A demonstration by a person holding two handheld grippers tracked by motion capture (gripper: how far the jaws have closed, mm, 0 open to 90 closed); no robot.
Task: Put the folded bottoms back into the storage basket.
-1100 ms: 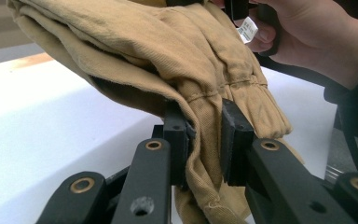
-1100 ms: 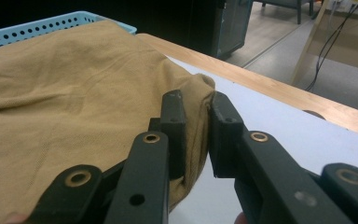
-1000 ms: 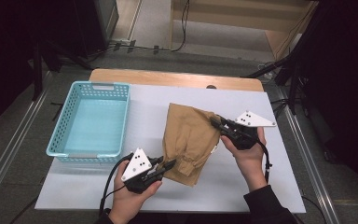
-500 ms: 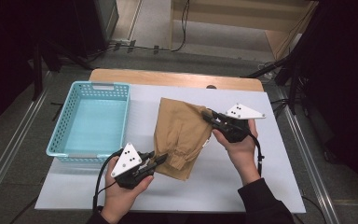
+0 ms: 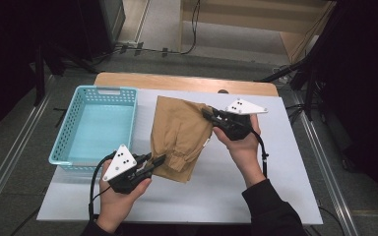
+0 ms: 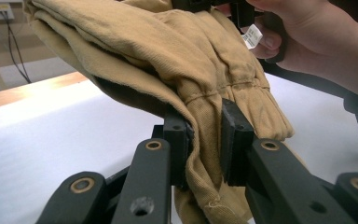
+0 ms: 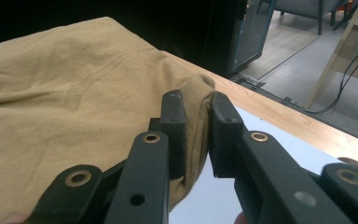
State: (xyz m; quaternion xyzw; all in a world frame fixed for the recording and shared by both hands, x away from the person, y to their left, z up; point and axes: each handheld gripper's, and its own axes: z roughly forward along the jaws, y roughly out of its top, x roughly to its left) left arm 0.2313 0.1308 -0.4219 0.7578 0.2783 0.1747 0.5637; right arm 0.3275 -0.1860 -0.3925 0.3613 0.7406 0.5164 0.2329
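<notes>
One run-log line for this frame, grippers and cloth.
left gripper: shut on folded tan cloth garment, near cuffed end | right gripper: shut on its far corner | light blue plastic basket: beside

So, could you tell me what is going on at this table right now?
A person is handling a folded tan garment with two hand-held grippers. The left gripper is shut on the gathered cuff end nearest the person, and the right gripper is shut on a far corner. The cloth hangs between them, partly lifted off the white table. A light blue basket sits beside it, with nothing in it.
</notes>
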